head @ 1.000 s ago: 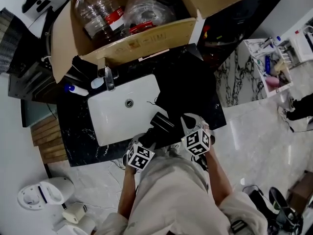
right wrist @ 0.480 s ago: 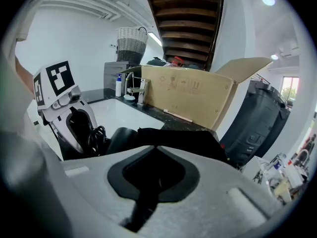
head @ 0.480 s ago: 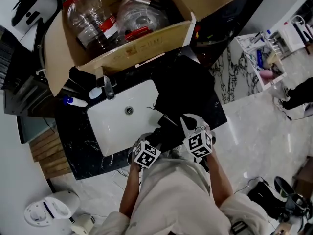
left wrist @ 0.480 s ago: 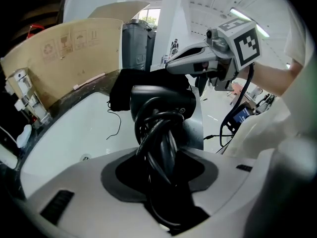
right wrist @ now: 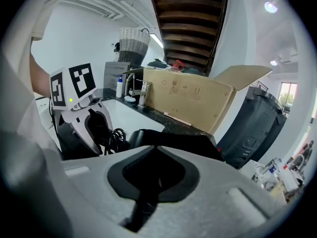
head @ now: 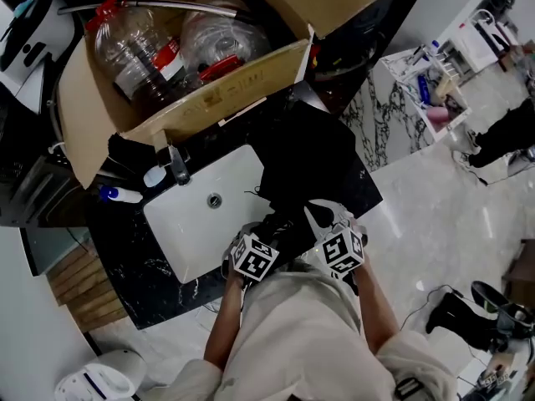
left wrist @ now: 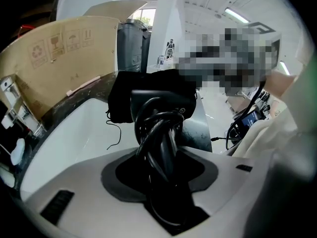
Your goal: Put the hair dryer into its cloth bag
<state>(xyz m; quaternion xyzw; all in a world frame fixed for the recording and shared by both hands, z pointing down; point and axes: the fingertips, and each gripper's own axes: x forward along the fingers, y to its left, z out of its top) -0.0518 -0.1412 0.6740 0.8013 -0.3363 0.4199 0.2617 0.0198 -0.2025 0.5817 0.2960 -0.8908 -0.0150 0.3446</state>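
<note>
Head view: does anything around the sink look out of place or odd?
A cardboard box crammed with plastic bottles sits on the counter behind the sink, crowding the faucet: odd for a washbasin. The black cloth bag lies over the sink's right rim, a string trailing in. Nothing looks spilled or broken.

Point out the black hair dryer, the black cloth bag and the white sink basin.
black hair dryer [left wrist: 158, 133], left gripper view, on its coiled cord
black cloth bag [head: 308, 153], head view, on its flat middle
white sink basin [head: 188, 234], head view, on its bare floor
</note>
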